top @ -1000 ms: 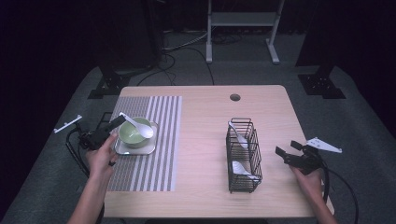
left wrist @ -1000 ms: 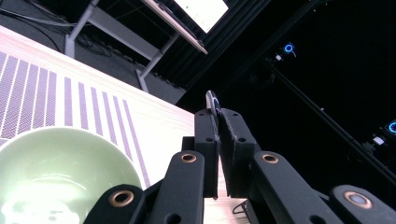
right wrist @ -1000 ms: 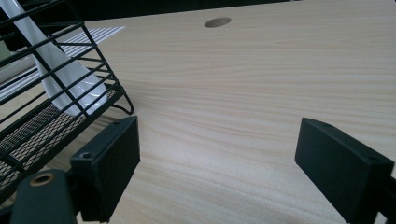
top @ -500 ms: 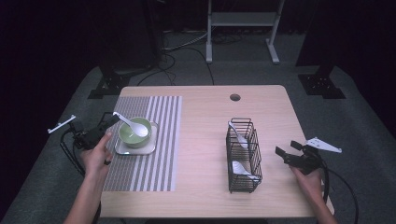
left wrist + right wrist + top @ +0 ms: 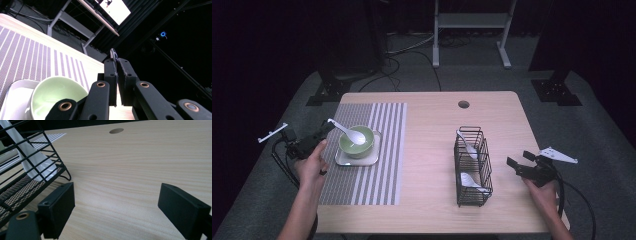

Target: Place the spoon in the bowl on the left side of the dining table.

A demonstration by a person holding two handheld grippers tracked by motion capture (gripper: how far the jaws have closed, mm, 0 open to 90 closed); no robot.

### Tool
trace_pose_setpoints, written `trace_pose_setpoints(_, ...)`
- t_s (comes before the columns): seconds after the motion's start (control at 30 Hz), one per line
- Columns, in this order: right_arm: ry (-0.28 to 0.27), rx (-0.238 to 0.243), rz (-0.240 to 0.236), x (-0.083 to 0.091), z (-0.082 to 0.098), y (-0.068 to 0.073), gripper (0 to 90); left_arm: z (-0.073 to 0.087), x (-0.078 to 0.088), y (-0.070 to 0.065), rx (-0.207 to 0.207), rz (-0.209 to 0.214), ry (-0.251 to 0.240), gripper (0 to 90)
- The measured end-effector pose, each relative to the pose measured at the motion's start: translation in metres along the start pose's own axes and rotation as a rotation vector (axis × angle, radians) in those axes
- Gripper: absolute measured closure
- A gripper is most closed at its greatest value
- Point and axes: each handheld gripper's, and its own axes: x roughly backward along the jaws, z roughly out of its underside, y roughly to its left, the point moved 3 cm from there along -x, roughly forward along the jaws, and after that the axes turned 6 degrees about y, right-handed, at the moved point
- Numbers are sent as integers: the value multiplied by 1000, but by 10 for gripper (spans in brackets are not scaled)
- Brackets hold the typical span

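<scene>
My left gripper (image 5: 326,128) is shut on the handle of a white spoon (image 5: 349,132), whose scoop rests in a green bowl (image 5: 357,142). The bowl sits on a white square plate (image 5: 343,160) on a striped placemat (image 5: 382,150). In the left gripper view the jaws of my left gripper (image 5: 117,61) pinch the spoon's thin handle (image 5: 114,53) above the bowl (image 5: 55,97). My right gripper (image 5: 519,163) rests open on the table, right of a black wire basket (image 5: 472,167). In the right gripper view my right gripper (image 5: 117,202) has bare wood between its pads.
The wire basket (image 5: 25,177) holds two white spoons; one of them (image 5: 35,162) leans inside it. A round cable hole (image 5: 463,104) lies near the table's far edge. A desk frame (image 5: 469,22) and cables are on the floor beyond.
My left hand has drawn the spoon a little to the left, its scoop staying over the green bowl. The right hand and gripper have not moved.
</scene>
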Motion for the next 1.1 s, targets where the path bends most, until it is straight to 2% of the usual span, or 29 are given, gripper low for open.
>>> trace_pose_setpoints(0.53, 4, -4, 0, 0, 0, 0, 129, -5, 9, 18, 31, -50, -29, 861)
trace_pose_setpoints(1.1, 5, -6, -1, 0, 0, 0, 129, -3, 8, 31, 44, -95, -28, 861)
